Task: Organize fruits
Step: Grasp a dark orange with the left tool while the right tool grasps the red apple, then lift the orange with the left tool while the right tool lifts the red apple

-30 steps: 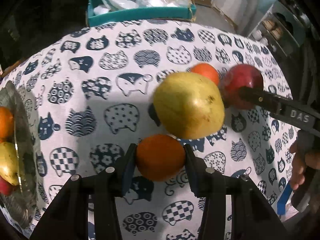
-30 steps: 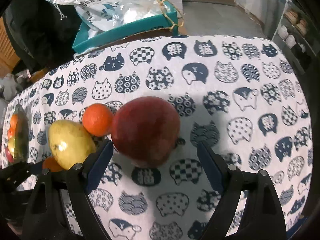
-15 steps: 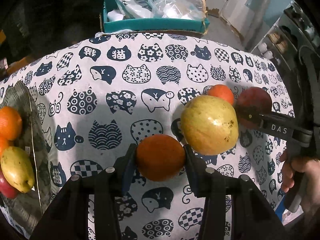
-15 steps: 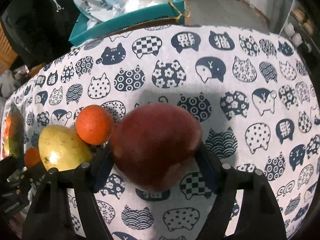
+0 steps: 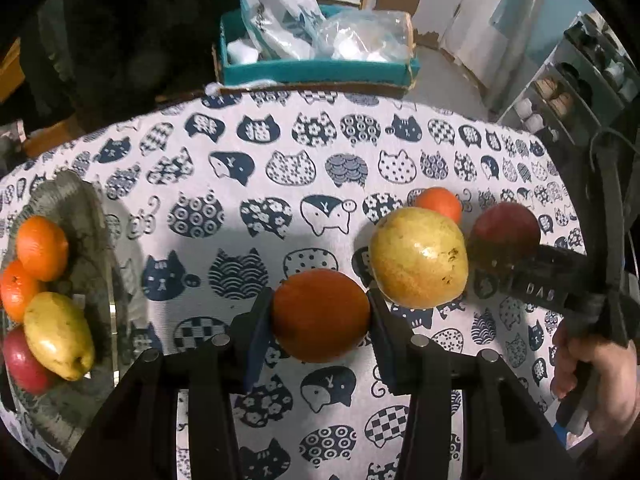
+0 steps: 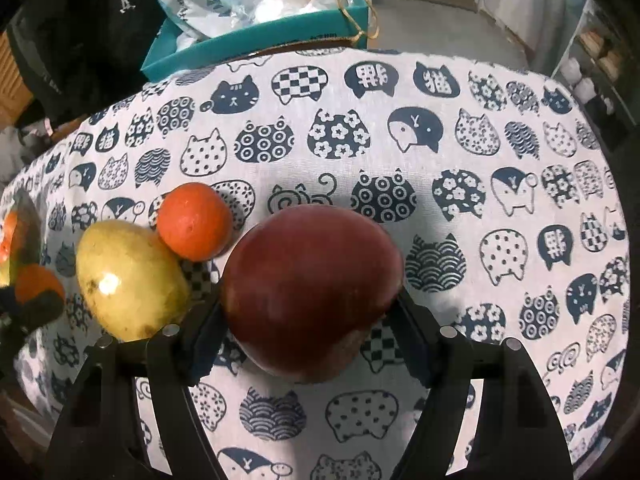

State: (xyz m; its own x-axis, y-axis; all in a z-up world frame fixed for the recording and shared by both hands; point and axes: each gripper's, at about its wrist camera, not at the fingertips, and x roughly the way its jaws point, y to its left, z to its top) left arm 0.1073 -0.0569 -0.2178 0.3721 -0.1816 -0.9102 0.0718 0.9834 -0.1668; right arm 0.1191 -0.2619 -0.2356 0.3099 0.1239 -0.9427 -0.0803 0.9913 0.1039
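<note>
My left gripper (image 5: 320, 318) is shut on an orange (image 5: 320, 308), held a little above the cat-print tablecloth (image 5: 248, 168). To its right lie a yellow fruit (image 5: 418, 258) and a small orange (image 5: 438, 204). At the left edge, a grey plate (image 5: 72, 188) holds two oranges, a yellow fruit and a red fruit. My right gripper (image 6: 310, 312) has its jaws closing, and both pads press the sides of a large red fruit (image 6: 312, 276) on the cloth. Left of it lie the yellow fruit (image 6: 128, 280) and the small orange (image 6: 194, 222).
A teal box (image 5: 320, 68) full of plastic bags stands beyond the table's far edge. Shelves (image 5: 580, 92) stand at the back right. A person's hand (image 5: 596, 380) grips the right tool's handle. Dark clutter fills the far left.
My left gripper rose with the orange and now shows more of the plate at the left. The right jaws closed in from a wide gap onto the red fruit.
</note>
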